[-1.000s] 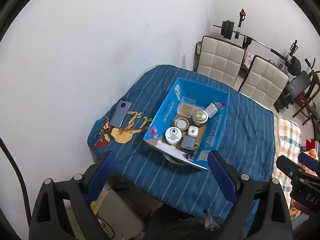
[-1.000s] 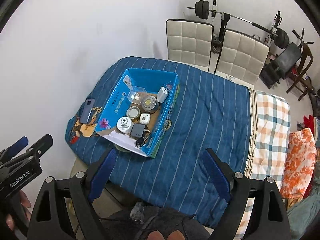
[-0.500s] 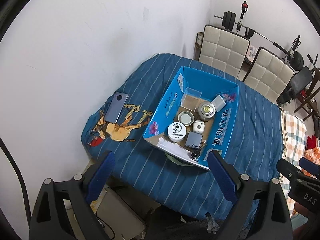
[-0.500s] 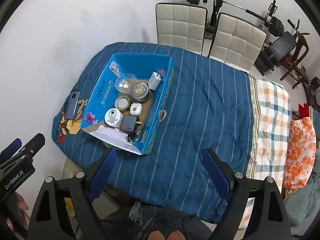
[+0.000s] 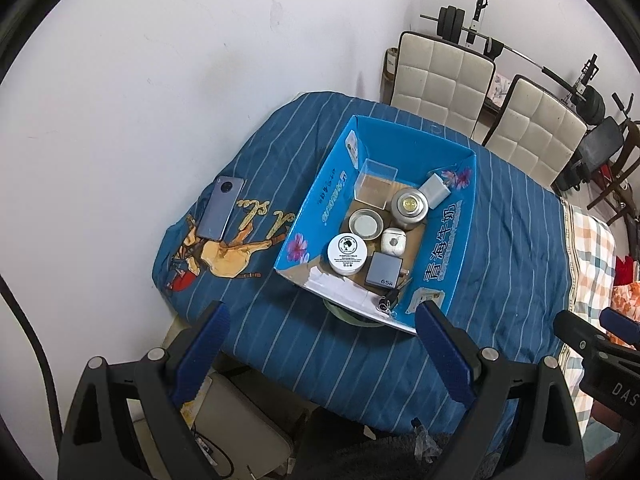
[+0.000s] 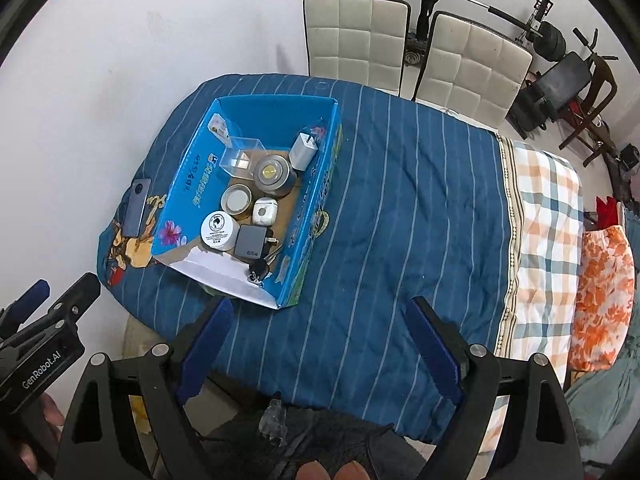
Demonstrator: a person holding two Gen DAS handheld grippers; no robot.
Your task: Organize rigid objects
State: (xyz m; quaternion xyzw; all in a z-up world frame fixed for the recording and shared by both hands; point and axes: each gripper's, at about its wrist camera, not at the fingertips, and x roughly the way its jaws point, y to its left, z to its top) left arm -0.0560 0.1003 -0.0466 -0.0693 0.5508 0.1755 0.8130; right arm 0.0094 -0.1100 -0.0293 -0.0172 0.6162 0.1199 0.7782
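Left gripper point(image 5: 320, 336) and right gripper point(image 6: 318, 326): both were held high above the near edge of the table point(image 6: 400, 200), fingers spread wide, nothing between them. Against the views of a second before, both cameras had drawn closer and tipped down, so the box sat larger and lower in view; nothing in the box had shifted. This reads as an approach, or equally a hover after the filling; the pictures do not settle which. Blue box point(image 5: 440, 240), left part of the table: it held, near to far, keys point(image 5: 389, 301), a grey charger point(image 5: 384, 270) beside a white-lidded jar point(image 5: 347, 254), a white earbud case point(image 5: 393, 240), a small round tin point(image 5: 365, 224), a metal canister point(image 5: 409, 204), a clear plastic box point(image 5: 376, 184) and a white plug point(image 5: 435, 188). Phone point(image 5: 221, 208): flat on the cloth, left of the box, outside it. Two chairs point(image 6: 472, 64): far side.
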